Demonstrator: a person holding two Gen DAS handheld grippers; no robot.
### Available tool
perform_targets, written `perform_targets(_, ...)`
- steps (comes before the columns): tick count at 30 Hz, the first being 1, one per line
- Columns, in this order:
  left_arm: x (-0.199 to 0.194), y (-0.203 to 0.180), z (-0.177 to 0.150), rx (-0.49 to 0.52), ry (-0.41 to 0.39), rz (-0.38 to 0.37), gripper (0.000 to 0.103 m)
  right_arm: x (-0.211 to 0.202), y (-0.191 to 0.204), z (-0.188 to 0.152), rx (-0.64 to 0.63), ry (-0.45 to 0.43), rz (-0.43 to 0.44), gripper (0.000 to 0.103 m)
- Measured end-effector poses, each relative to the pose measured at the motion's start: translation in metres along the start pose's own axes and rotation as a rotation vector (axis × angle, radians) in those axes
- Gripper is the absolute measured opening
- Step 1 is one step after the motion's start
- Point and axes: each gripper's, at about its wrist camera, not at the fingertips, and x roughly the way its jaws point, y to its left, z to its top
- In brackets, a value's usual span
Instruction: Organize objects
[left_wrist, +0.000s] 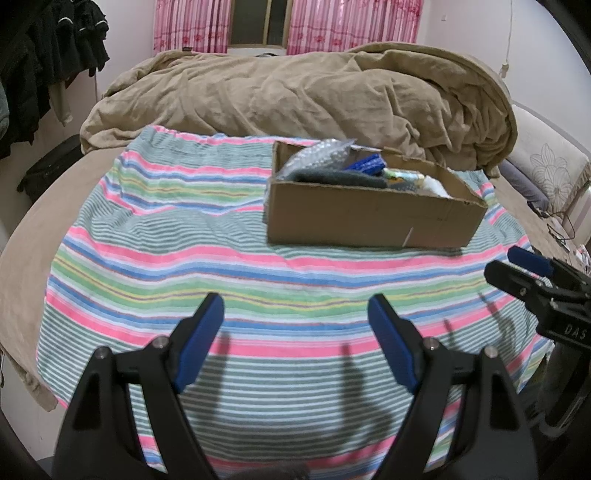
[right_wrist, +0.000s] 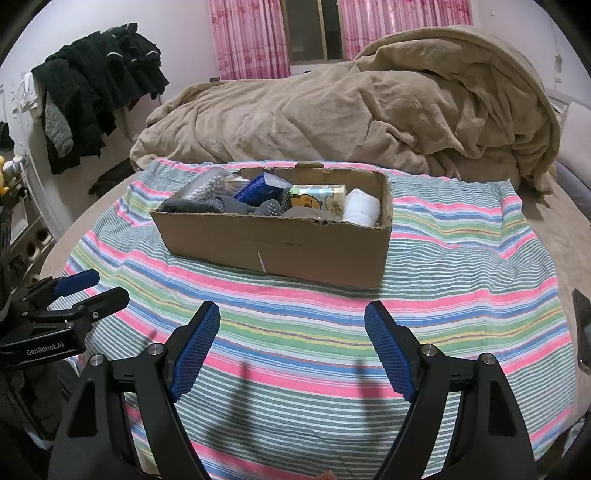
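left gripper spread wide and empty, right gripper likewise, both over striped towel, packed cardboard box beyond

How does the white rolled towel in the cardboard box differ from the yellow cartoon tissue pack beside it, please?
The white rolled towel is plain, soft and rounded; the tissue pack is flat-sided and printed with a yellow cartoon figure. The towel lies at the right end of the cardboard box against its wall, while the tissue pack lies nearer the middle. Both lie inside the box, touching each other, below its rim.
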Motion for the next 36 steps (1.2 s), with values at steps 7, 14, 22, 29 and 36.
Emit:
perform_targets(7, -0.0003, -0.0002, -0.0005, 0.000, 0.000, 0.000, 0.081, 0.0007, 0.0003, -0.0002, -0.004, 0.002, 0.000, 0.083)
perform_targets(14, -0.0017, -0.0009, -0.0005, 0.009, -0.005, -0.003, 0.081, 0.0006, 0.0014, -0.0019, -0.011, 0.000, 0.001, 0.083)
perform_targets(22, -0.0010, -0.0007, -0.0013, 0.009, -0.001, -0.002, 0.081, 0.0006, 0.0013, -0.0019, -0.011, 0.001, 0.001, 0.083)
perform_targets(29, -0.0007, -0.0012, -0.0014, 0.011, -0.003, -0.002, 0.081, 0.0002, 0.0011, -0.0020, -0.012, 0.000, 0.001, 0.083)
perform_targets(36, -0.0002, -0.0008, -0.0015, 0.012, 0.001, -0.004, 0.082, 0.0004, 0.0013, -0.0022, -0.012, 0.000, 0.001, 0.083)
